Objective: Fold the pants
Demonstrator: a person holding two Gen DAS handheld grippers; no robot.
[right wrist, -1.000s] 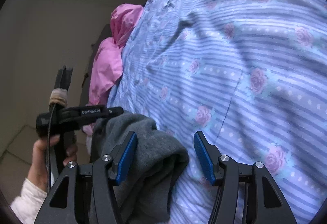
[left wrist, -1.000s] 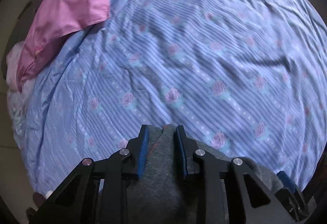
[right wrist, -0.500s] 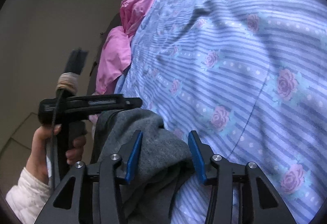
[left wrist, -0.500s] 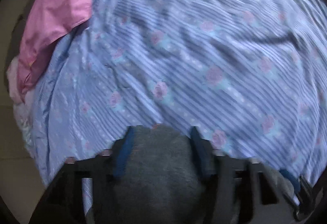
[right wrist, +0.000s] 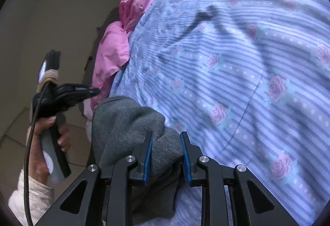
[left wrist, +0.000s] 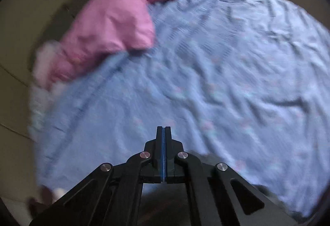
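The grey pants (right wrist: 127,121) lie bunched at the near edge of the bed. My right gripper (right wrist: 166,134) has a thick fold of them between its blue pads, which press on the cloth while the jaws are still closing. In the left wrist view my left gripper (left wrist: 164,128) hangs above the sheet, shut, pads together with nothing between them; that view is blurred and shows no pants. In the right wrist view a hand (right wrist: 39,143) holds the left gripper (right wrist: 90,91) just left of the grey bundle.
A blue striped sheet with pink roses (right wrist: 237,61) covers the bed (left wrist: 216,81). Crumpled pink bedding (left wrist: 107,30) lies at the far left corner (right wrist: 115,50). Beige floor and wall lie beyond the bed's left edge.
My left gripper had grey fabric between its jaws; now it is shut on nothing and has lifted away. My right gripper's jaws have narrowed from wide apart onto the grey fold.
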